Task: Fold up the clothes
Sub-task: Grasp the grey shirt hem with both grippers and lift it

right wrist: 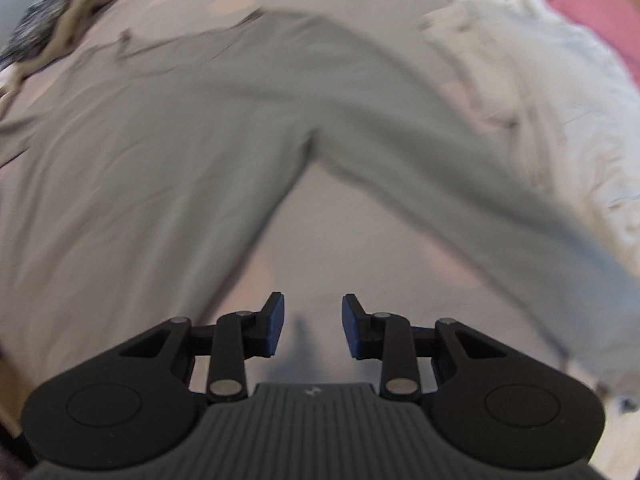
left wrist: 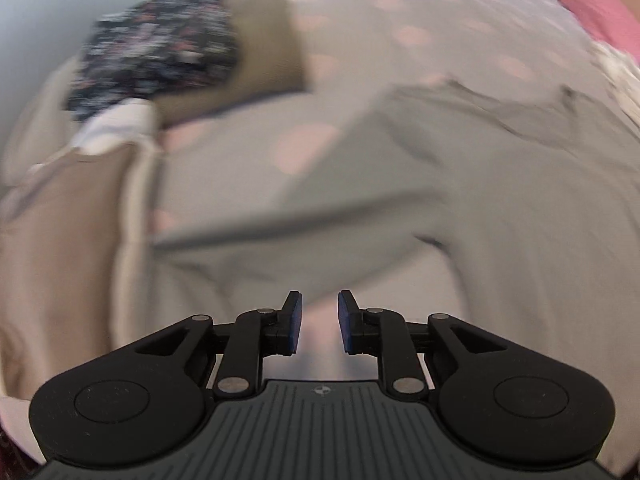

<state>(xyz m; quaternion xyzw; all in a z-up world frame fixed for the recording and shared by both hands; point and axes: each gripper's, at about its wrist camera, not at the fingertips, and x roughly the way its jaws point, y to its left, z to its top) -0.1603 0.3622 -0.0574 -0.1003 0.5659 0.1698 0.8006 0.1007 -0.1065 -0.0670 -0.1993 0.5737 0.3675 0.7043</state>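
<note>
A grey long-sleeved garment [right wrist: 192,128] lies spread on a pale bedsheet with pink dots [right wrist: 336,240]. In the right wrist view its body fills the left and one sleeve [right wrist: 460,152] runs down to the right. My right gripper [right wrist: 313,326] is open and empty above the bare sheet in the notch between body and sleeve. In the left wrist view the same garment [left wrist: 460,184] lies ahead and to the right, its other sleeve [left wrist: 304,216] stretching left. My left gripper [left wrist: 319,322] is open and empty, just short of the garment's near edge. Both views are blurred.
A beige cloth [left wrist: 60,248] lies at the left, with a dark floral garment [left wrist: 156,44], a tan item [left wrist: 268,40] and a white piece [left wrist: 116,124] behind it. A white crumpled pile [right wrist: 540,80] lies at the right. A pink fabric [left wrist: 592,4] lies at the far right.
</note>
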